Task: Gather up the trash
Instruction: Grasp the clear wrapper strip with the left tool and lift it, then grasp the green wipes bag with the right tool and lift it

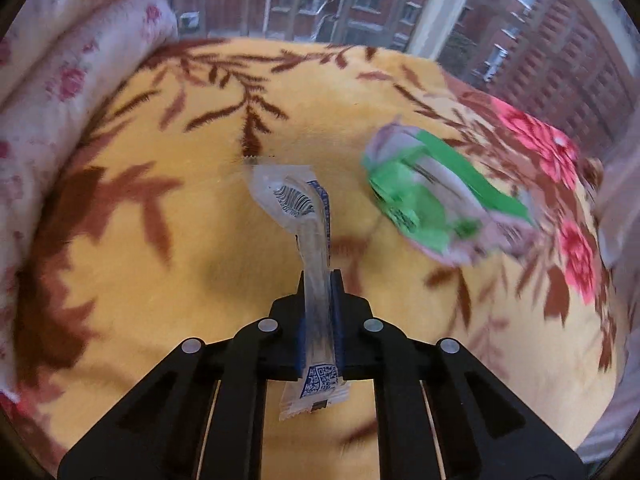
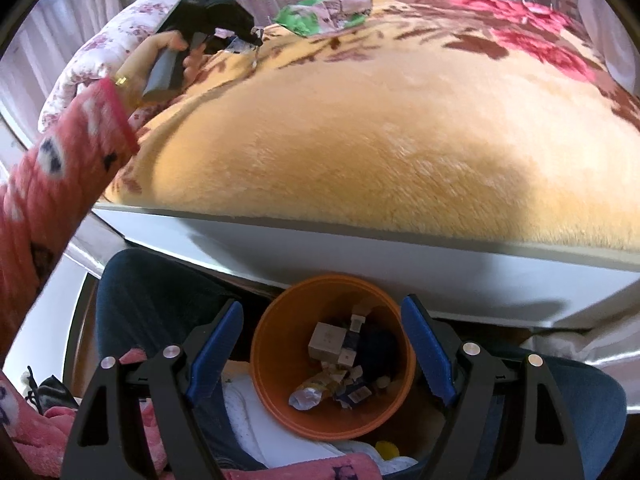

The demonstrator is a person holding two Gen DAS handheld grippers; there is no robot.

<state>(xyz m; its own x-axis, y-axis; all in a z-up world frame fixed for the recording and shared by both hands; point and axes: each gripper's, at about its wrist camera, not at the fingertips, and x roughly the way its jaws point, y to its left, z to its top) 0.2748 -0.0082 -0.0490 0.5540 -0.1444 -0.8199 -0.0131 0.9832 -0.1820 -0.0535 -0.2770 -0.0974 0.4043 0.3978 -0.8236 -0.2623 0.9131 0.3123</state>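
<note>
The left tongs (image 1: 320,280) are clamped on a clear plastic wrapper (image 1: 312,248) just above the yellow blanket (image 1: 160,260) of the bed, w/ a green wrapper (image 1: 432,200) lying near it, and the right tongs (image 2: 322,344) stand apart and empty over the orange bin (image 2: 280,400). To do this step well, I think the wrapper must go to the bin w/o shaking, bc the grip is only on its thin middle. The green wrapper is blurred, its print can't be read, and the bin's content is hard to make out.
</note>
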